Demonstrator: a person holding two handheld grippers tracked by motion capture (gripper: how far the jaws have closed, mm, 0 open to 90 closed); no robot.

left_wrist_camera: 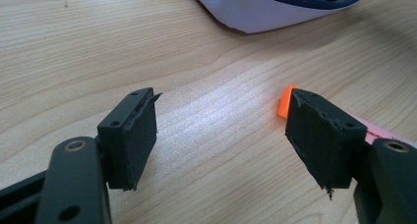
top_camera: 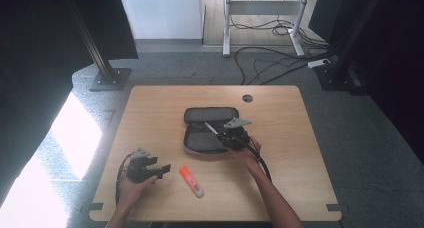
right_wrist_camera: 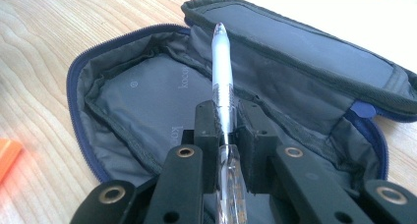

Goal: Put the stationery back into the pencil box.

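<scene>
Pen [right_wrist_camera: 222, 81]: lying clamped between the pads of the right gripper [right_wrist_camera: 227, 128], tip pointing up and away over the open pencil case [right_wrist_camera: 147, 94]; also showing in the high view [top_camera: 211, 128] as a thin pale stick above the case.
Pen, handling: judging as light, stiff and smooth-barrelled, so likely sliding or pivoting under a loose grip; probably not fragile, though the tip is best kept off hard contact.
Pen, hold point: gripping at mid-barrel, where the ribbed metallic section meets the clear body; holding here is keeping both ends roughly balanced.
Right gripper [top_camera: 234, 134], state: closing nearly fully, jaws pressing on the pen from both sides, hovering over the near half of the case.
Pencil case [top_camera: 207, 129]: lying unzipped and folded open at the middle of the table [top_camera: 150, 108]; soft grey fabric lining, sagging walls, likely yielding under any push.
Highlighter [top_camera: 191, 181]: resting on the table between the two hands, near the front edge; orange cap end [left_wrist_camera: 285, 102] peeking out just behind one jaw in the left gripper view.
Left gripper [left_wrist_camera: 223, 135], state: standing wide open, holding nothing, bare wood showing between the pads; sitting low near the front-left of the table [top_camera: 161, 169], just beside the highlighter.
</scene>
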